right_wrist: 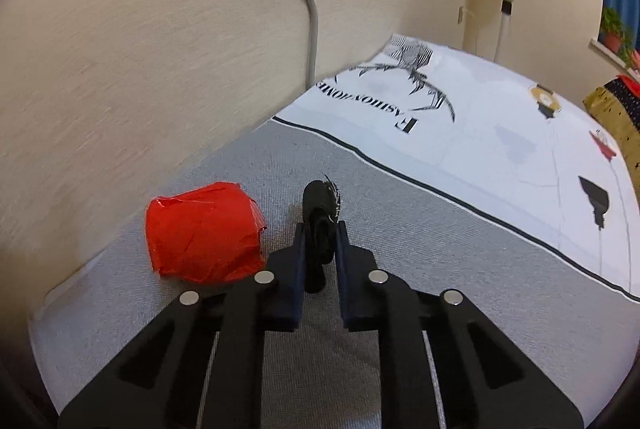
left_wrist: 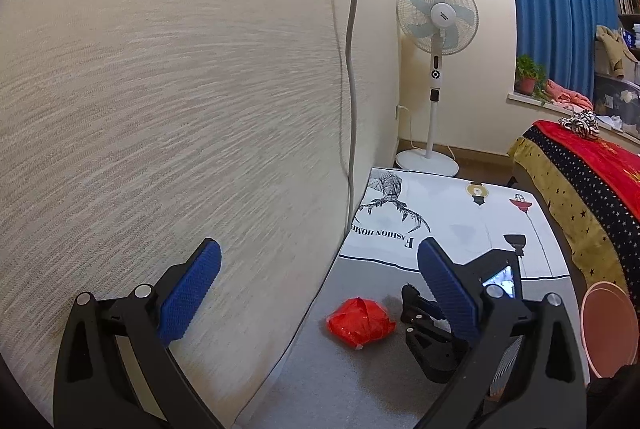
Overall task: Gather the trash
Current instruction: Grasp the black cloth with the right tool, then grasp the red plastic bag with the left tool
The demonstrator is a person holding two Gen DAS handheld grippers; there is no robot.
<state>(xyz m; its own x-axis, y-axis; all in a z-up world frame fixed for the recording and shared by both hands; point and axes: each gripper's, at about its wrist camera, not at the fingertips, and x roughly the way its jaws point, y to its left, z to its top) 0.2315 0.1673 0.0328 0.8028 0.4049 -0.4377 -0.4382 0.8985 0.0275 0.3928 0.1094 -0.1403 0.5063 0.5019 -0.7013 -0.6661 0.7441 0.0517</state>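
- The table (right_wrist: 400,229) wears a cloth: grey weave in the lower part of the right wrist frame, white with black print toward the upper right, a dark stripe between.
- A crumpled red wrapper (right_wrist: 202,233) lies on the grey area at centre left, near the wall.
- Just right of it, a small black scrap (right_wrist: 318,205) rests on the grey cloth at frame centre.

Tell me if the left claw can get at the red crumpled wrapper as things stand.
Probably yes: the left claw is open, and bare grey cloth lies before the red wrapper. The right claw beside it crowds one side.
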